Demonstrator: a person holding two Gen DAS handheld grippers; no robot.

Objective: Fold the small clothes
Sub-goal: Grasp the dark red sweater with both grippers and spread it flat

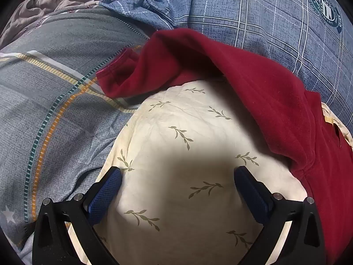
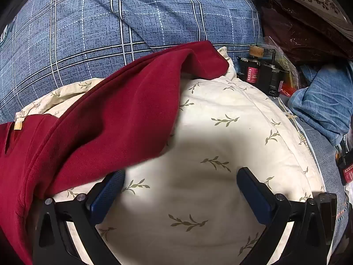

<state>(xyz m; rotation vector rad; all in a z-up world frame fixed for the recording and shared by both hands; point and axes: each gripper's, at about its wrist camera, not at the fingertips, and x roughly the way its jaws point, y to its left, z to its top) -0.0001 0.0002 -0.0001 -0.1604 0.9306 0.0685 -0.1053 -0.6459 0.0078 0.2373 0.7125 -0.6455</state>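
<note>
A red garment (image 1: 253, 84) is lying rumpled across a cream leaf-print pillow (image 1: 176, 143) on checked blue bedding (image 2: 99, 22), while the left gripper (image 1: 177, 174) and right gripper (image 2: 179, 174) are hovering wide open, holding nothing

We see the red garment (image 1: 275, 101) cut off at the right edge in the left view, hiding part of the cream pillow (image 1: 176, 154). The dark boxes (image 2: 262, 72) carry labels too small to read.

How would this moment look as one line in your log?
task: fold small clothes | left gripper: open, empty | right gripper: open, empty | red garment: unfolded, draped over cream leaf-print pillow
</note>
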